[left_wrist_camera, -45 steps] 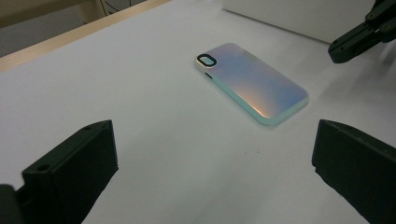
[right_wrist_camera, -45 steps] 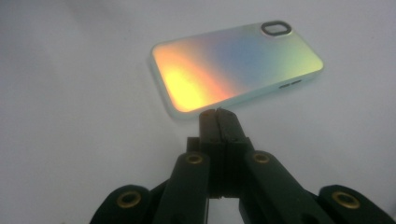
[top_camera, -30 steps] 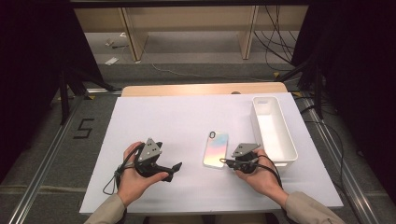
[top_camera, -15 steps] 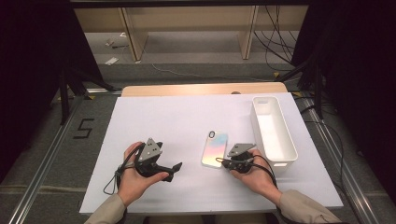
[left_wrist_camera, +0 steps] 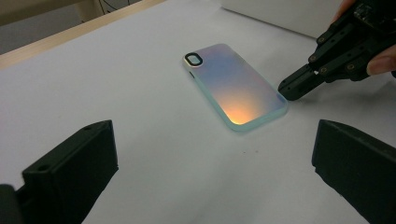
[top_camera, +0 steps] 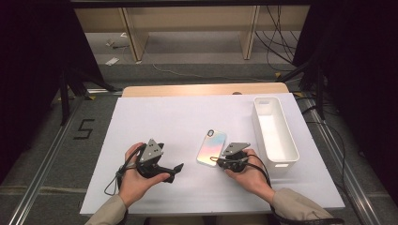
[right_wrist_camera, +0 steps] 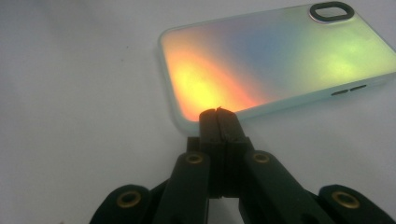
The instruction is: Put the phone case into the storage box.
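- Against the earlier high views, the right gripper (top_camera: 217, 160) has crept a little toward 9 o'clock, and its closed tips now sit at the near corner of the phone case (top_camera: 211, 147); the case has kept its place and the left gripper (top_camera: 174, 169) has not shifted.
- The phone case lies flat on the white table (top_camera: 155, 122), camera cut-out toward 12 o'clock, just at 9 o'clock of the white bin (top_camera: 274, 133).
- The right hand (top_camera: 248, 171) lies low on the table, its gripper pointing toward 9 o'clock; the jaws are pressed together with nothing between them, tips at the case's edge (right_wrist_camera: 218, 112).
- The left hand (top_camera: 136, 176) rests on the table, its gripper aimed toward 3 o'clock at the case; its jaws stand wide apart and hold nothing (left_wrist_camera: 210, 154).
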